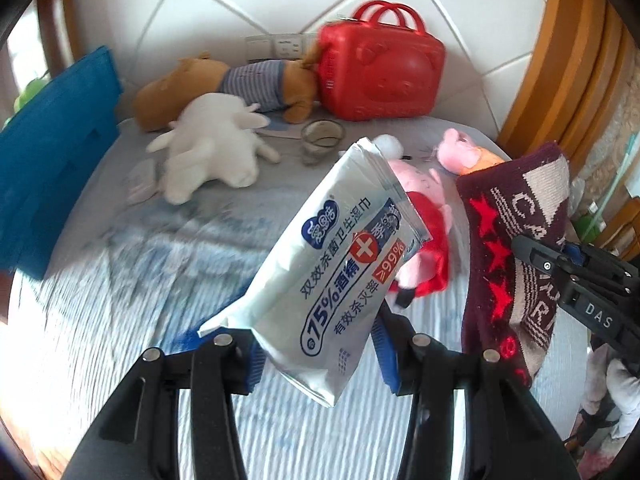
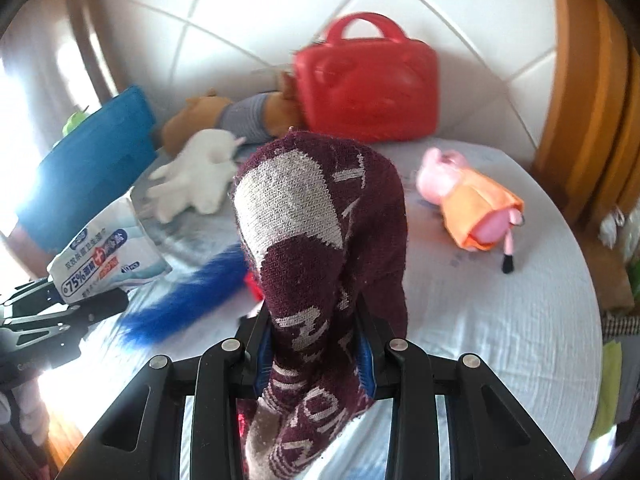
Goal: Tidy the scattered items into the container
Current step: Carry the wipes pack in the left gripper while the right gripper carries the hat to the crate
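Two handheld tongs are hovering above a bed covered in a pale blue striped sheet (image 1: 120, 300), each carrying something. The left tongs (image 1: 316, 356) are clenching a white pack of disinfectant wipes (image 1: 336, 268) by its near end, holding it tilted up off the bed. The right tongs (image 2: 316, 356) are gripping a maroon knitted sock (image 2: 320, 232) with grey lettering and red stars, which is draping over and between the blue pads. At the far side of the bed, against the tiled wall, a red handled case (image 1: 380, 72) is standing upright; it is probably the container, though motion blur is making it hard to tell whether its lid is shut. Other items are lying scattered on the sheet: a white plush toy (image 1: 212, 148) and a brown plush in a striped shirt (image 1: 224, 84) at far left, a small glass (image 1: 322, 136) near the case, a pink pig plush in an orange dress (image 2: 472, 204) at right, and a blue feathery thing (image 2: 188, 300) near the left. Judging by this, the carrying step is in hand; next, both loads are needing a route to the container's opening, wherever that is.
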{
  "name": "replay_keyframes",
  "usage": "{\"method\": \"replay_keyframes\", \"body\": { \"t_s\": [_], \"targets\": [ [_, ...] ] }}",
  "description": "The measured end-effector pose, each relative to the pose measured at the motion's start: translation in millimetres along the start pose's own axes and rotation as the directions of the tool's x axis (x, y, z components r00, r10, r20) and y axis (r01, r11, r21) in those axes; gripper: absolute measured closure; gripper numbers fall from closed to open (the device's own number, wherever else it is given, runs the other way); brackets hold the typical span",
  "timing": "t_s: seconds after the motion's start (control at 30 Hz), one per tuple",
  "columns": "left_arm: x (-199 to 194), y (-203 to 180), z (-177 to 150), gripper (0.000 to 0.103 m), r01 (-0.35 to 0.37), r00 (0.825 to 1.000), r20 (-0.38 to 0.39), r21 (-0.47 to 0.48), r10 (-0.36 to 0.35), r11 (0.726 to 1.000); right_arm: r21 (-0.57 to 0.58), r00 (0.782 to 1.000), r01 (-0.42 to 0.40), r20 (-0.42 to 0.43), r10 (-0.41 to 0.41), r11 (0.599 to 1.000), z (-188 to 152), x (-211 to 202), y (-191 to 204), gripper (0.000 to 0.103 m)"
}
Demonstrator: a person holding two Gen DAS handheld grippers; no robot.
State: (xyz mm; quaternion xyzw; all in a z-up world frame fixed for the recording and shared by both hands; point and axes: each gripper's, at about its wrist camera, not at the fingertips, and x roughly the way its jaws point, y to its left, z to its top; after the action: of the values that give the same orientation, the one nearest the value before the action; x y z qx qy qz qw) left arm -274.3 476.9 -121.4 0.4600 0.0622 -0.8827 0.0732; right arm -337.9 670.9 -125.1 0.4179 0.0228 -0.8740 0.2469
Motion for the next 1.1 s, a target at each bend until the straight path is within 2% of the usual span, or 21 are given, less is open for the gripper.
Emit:
{"method": "replay_keyframes", "body": {
  "t_s": [0.4, 0.63, 0.9, 1.1],
  "targets": [
    [-69.1, 88.8, -47.1, 0.058, -0.034, 0.997, 0.067, -0.101, 0.041, 0.994, -0.156, 0.995, -0.09, 0.02, 0.094, 0.984, -14.3, -33.4, 116.7, 0.07],
    [-116.0, 157.5, -93.0, 0.058, -0.074, 0.99, 0.109, -0.178, 0.094, 0.981, -0.241, 0.989, -0.135, 0.024, 0.145, 0.961, -28.1, -50.3, 192.3, 0.07],
    [-162.5, 234.7, -157.5, 0.058, -0.136, 0.978, 0.116, -0.275, 0.174, 0.952, -0.337, 0.977, -0.201, -0.003, 0.213, 0.92, -55.2, -60.4, 287.3, 0.07],
    [-187.7, 281.0, -190.9, 0.058, -0.184, 0.968, 0.098, -0.358, 0.233, 0.915, -0.397, 0.96, -0.273, -0.053, 0.275, 0.876, -71.9, -57.3, 350.9, 0.07]
  ]
}}
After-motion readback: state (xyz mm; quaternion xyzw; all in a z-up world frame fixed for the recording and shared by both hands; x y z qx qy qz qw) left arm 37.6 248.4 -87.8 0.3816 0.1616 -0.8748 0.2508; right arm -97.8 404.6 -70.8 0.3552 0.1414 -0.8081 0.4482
